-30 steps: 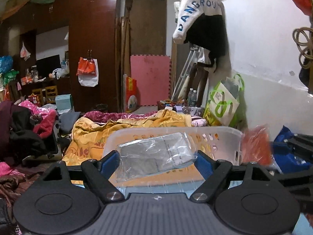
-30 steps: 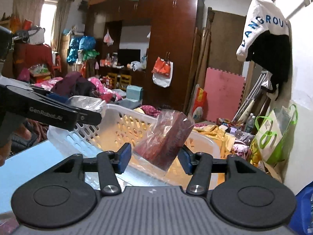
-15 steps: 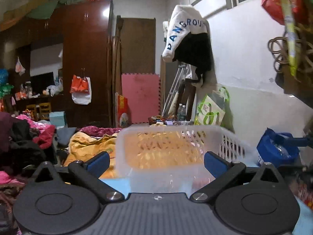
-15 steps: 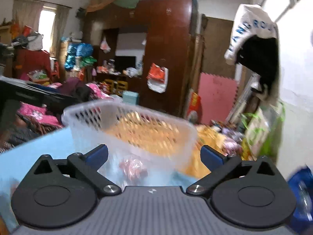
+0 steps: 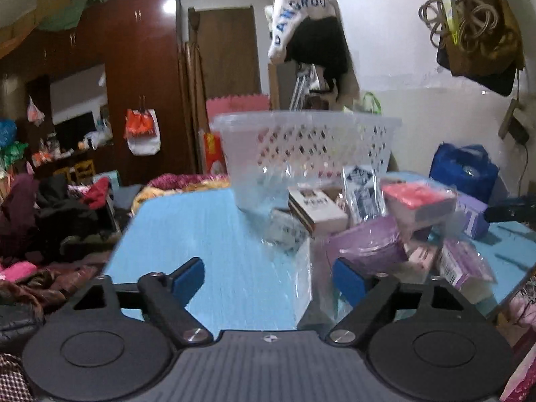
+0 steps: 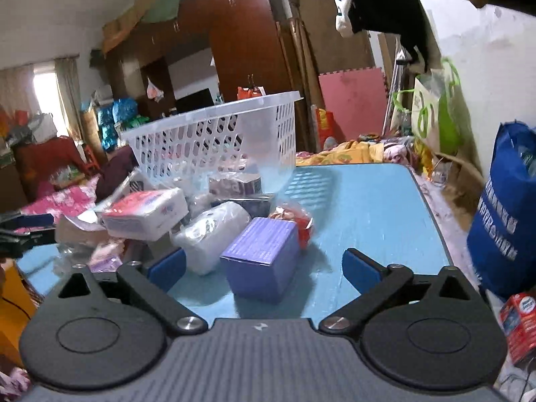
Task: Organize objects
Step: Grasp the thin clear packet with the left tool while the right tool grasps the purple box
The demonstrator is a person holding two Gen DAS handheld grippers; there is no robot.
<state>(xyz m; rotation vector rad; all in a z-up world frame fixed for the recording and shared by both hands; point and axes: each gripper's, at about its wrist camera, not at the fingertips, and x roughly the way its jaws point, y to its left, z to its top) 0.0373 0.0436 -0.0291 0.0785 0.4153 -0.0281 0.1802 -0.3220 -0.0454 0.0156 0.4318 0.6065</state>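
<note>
A white perforated plastic laundry basket (image 5: 308,144) stands at the far end of a light-blue tabletop (image 5: 207,241). In front of it lies a loose heap of packaged goods: a white and brown carton (image 5: 316,209), a clear bag with dark print (image 5: 363,194), a pink-topped tissue pack (image 5: 418,204) and a purple film-wrapped pack (image 5: 372,244). From the right wrist view the heap sits left of centre, with a red-and-white soft tissue pack (image 6: 144,216), a white wrapped roll (image 6: 214,234), a small red wrapped item (image 6: 294,221) and, nearest, a purple rectangular cardboard box (image 6: 263,258) standing on the table.

The left gripper (image 5: 268,274) has its blue pads spread, having just narrowed a little; only bare tabletop and a clear plastic wrapper (image 5: 301,278) lie between them, untouched. The right gripper (image 6: 264,264) is spread wide too, its jaws just eased in slightly, with the purple box in the gap but apart from both pads.

A blue fabric bag (image 6: 506,214) stands beside the table.
</note>
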